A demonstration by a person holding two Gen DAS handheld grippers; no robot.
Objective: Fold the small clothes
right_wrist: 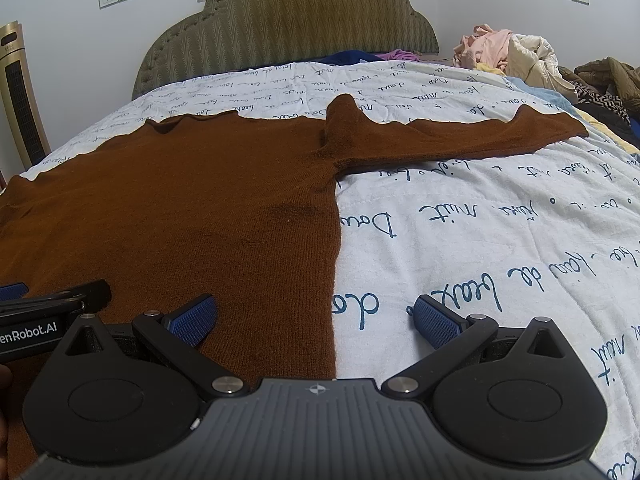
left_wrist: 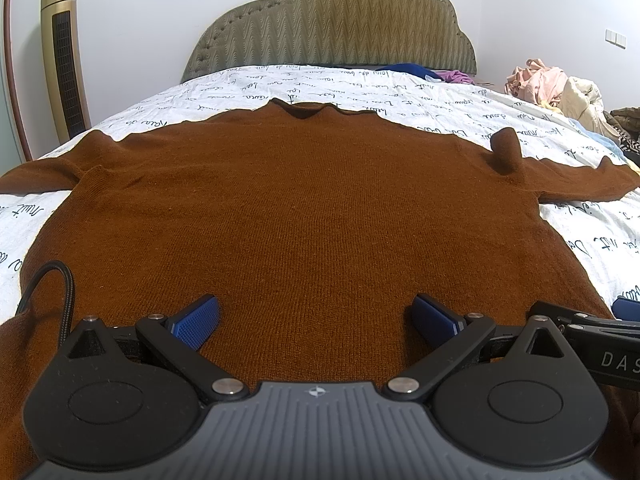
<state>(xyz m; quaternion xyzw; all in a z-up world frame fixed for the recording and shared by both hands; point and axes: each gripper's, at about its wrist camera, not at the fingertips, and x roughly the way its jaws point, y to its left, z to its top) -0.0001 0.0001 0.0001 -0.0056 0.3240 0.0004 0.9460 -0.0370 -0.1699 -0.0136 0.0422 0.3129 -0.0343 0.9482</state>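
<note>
A brown sweater (left_wrist: 312, 208) lies flat on the bed (left_wrist: 592, 240), filling the middle of the left view, collar toward the headboard (left_wrist: 332, 20) at the top and both sleeves spread sideways, which looks like the starting layout for a fold. The left gripper (left_wrist: 316, 320) sits low over the hem at the bottom of its frame, jaws wide apart and holding nothing. The right gripper (right_wrist: 316, 320) is also spread and empty; in its view the sweater's side edge runs between the 2 fingers, probably so it can pinch that edge. The right sleeve (right_wrist: 460, 136) stretches across the upper right there, bunched up at the shoulder. No fold has begun, I'd say.
</note>
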